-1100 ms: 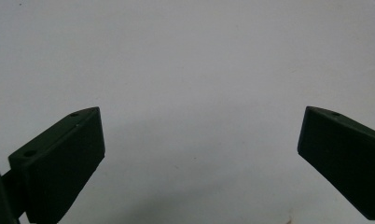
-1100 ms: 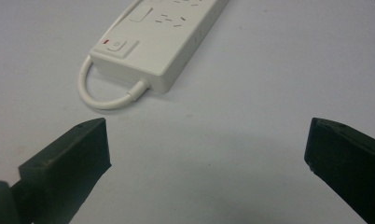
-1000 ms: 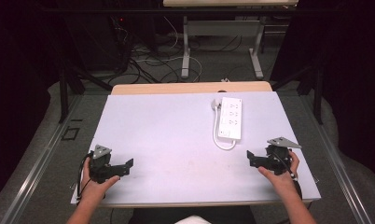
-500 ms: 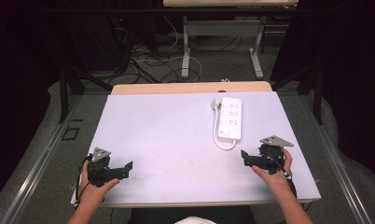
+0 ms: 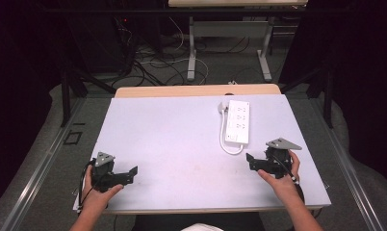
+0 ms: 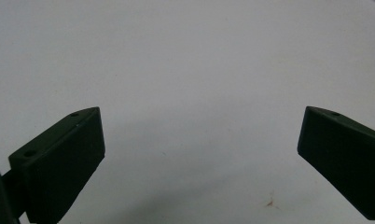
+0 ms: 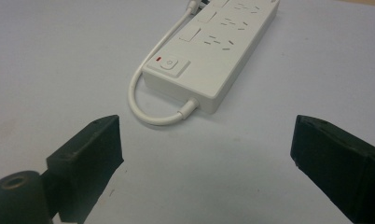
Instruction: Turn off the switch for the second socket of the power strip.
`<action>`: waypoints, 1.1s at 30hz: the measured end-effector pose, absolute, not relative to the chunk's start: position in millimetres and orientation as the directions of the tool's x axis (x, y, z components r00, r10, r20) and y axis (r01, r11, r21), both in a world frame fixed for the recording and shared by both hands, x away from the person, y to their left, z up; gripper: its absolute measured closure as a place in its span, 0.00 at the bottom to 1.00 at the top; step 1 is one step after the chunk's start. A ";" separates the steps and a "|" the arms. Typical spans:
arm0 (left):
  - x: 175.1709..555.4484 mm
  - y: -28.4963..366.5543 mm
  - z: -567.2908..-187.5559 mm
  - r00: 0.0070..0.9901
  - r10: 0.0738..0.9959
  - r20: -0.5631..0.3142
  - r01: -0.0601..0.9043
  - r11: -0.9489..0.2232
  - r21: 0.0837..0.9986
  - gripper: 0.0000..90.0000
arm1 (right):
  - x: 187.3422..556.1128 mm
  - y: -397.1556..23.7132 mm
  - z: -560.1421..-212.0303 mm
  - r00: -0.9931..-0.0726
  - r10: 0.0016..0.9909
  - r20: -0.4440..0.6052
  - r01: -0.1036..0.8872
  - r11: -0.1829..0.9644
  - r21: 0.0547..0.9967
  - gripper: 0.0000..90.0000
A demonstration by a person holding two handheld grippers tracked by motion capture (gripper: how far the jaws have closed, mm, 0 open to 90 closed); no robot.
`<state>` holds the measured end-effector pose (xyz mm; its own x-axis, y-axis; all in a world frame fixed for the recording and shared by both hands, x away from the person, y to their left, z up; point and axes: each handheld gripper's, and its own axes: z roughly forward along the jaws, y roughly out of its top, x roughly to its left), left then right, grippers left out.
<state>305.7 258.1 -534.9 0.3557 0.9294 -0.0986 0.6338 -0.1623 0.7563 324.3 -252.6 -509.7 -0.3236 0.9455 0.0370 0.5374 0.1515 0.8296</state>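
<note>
A white power strip [image 5: 238, 121] lies flat on the right half of the pale table [image 5: 172, 130], its short white cord looped at the near end. In the right gripper view the power strip [image 7: 213, 51] sits just ahead of the jaws, switch end nearest, with the cord loop [image 7: 143, 107] beside it. My right gripper [image 5: 250, 161] [image 7: 206, 140] is open. Its jaws have just been closing a little, with nothing between them. My left gripper [image 5: 132, 172] [image 6: 202, 135] rests open at the near left over bare tabletop.
The table's near edge runs just below both hands. A wooden strip [image 5: 196, 90] borders the far edge. Beyond it are desk legs [image 5: 193, 53] and tangled cables [image 5: 153, 60] on the floor, with dark surroundings on both sides.
My right gripper has shifted slightly left, toward the near end of the power strip. The left gripper has stayed in place.
</note>
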 end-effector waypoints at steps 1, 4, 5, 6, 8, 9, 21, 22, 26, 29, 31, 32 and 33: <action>305.6 257.7 -535.0 0.354 0.929 -0.106 0.635 -0.155 0.757 0.00 | 324.6 -252.0 -508.7 -0.326 0.944 0.043 0.541 0.149 0.828 0.10; 305.5 258.0 -535.0 0.354 0.929 -0.107 0.637 -0.156 0.755 0.00 | 326.7 -250.9 -505.2 -0.334 0.942 0.029 0.536 0.164 0.828 0.10; 305.4 258.0 -535.1 0.352 0.930 -0.107 0.638 -0.155 0.755 0.00 | 326.7 -250.9 -505.2 -0.334 0.942 0.029 0.536 0.164 0.828 0.10; 305.4 258.1 -535.1 0.352 0.930 -0.107 0.638 -0.155 0.754 0.00 | 328.3 -250.2 -502.0 -0.338 0.941 0.030 0.536 0.167 0.827 0.10; 305.1 258.2 -535.0 0.350 0.930 -0.109 0.638 -0.152 0.755 0.00 | 331.0 -249.6 -499.8 -0.341 0.940 0.030 0.532 0.166 0.830 0.10; 305.0 258.2 -535.3 0.350 0.930 -0.111 0.635 -0.149 0.758 0.00 | 332.1 -249.3 -498.3 -0.343 0.939 0.038 0.538 0.163 0.827 0.10; 304.7 259.4 -535.1 0.348 0.931 -0.113 0.638 -0.146 0.756 0.00 | 346.1 -241.1 -483.0 -0.370 0.928 0.036 0.533 0.180 0.827 0.13; 304.7 259.4 -535.3 0.346 0.931 -0.114 0.638 -0.145 0.756 0.00 | 347.9 -240.0 -480.0 -0.367 0.929 0.042 0.541 0.176 0.822 0.14; 304.8 259.5 -535.4 0.346 0.931 -0.115 0.639 -0.144 0.755 0.00 | 353.2 -239.1 -476.0 -0.370 0.928 0.050 0.543 0.172 0.822 0.16; 304.9 259.6 -535.4 0.345 0.932 -0.115 0.642 -0.144 0.753 0.00 | 356.8 -238.8 -473.1 -0.367 0.928 0.060 0.553 0.165 0.817 0.16; 305.1 259.5 -535.6 0.344 0.932 -0.115 0.642 -0.144 0.753 0.00 | 359.5 -239.4 -471.6 -0.369 0.927 0.064 0.558 0.165 0.813 0.17; 305.2 259.4 -536.0 0.344 0.932 -0.116 0.640 -0.142 0.755 0.00 | 361.3 -239.4 -471.3 -0.373 0.925 0.071 0.556 0.162 0.815 0.17; 305.3 259.4 -536.0 0.344 0.932 -0.117 0.641 -0.142 0.754 0.00 | 361.3 -239.4 -471.3 -0.373 0.925 0.071 0.556 0.162 0.815 0.17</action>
